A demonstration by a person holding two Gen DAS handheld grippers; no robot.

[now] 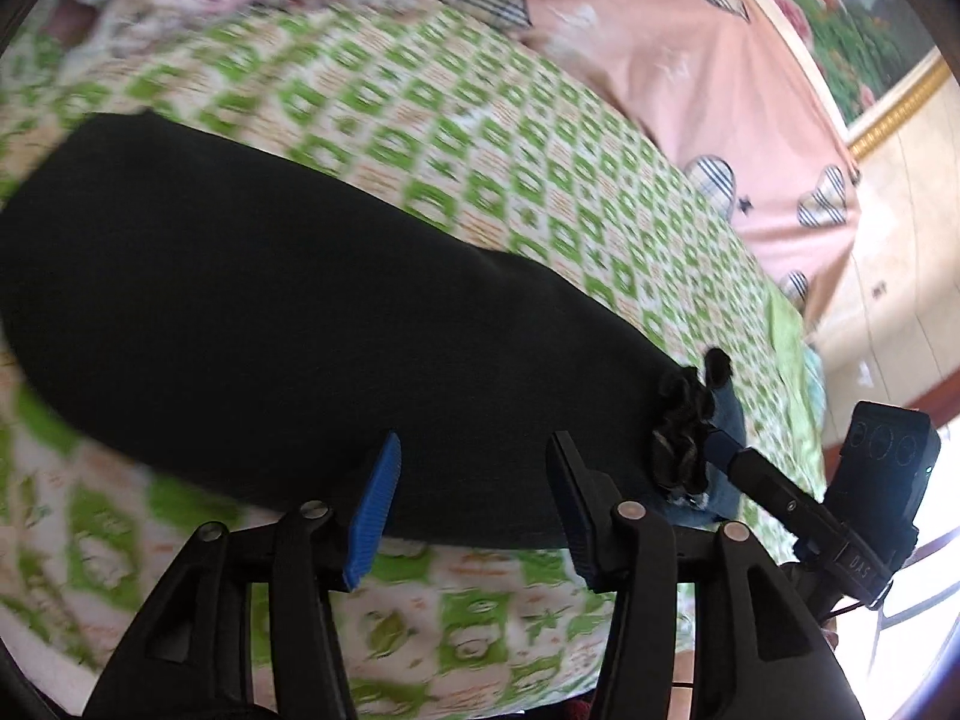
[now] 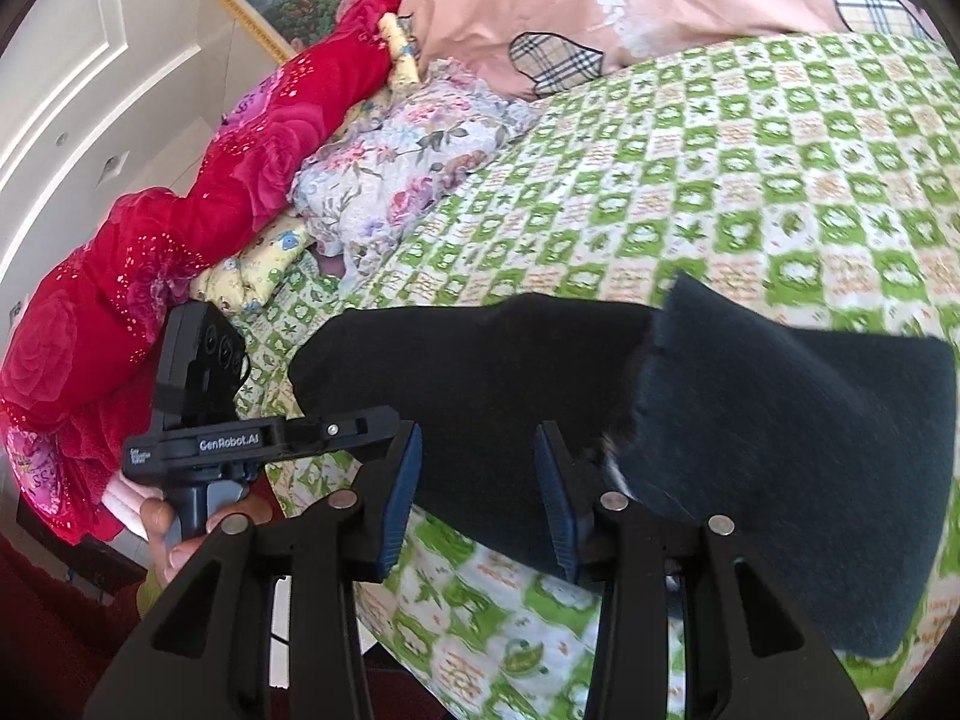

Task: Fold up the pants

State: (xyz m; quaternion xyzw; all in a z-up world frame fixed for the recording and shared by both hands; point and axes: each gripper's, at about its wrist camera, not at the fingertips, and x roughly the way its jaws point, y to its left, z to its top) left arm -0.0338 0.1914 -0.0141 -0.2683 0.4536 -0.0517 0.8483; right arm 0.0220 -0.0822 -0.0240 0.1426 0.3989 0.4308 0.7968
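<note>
Left gripper (image 1: 474, 498) gapes empty, black pants (image 1: 270, 324) just ahead of its fingertips on the green-checked bedsheet (image 1: 540, 192); right gripper (image 2: 477, 492) likewise spread, gripping nothing.

One pair of black pants (image 1: 252, 300), two grippers: left gripper (image 1: 474, 504), right gripper (image 2: 477, 498)

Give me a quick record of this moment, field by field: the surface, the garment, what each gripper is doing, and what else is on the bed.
surface: bed with green-and-white checked sheet
garment: black pants lying on the sheet, one end folded over
left gripper: open, over the near edge of the pants, gripping nothing
right gripper: open, jaws either side of the pants' edge, not closed on it
other bedding: pink quilt with plaid hearts, red rose blanket, floral cloth
</note>
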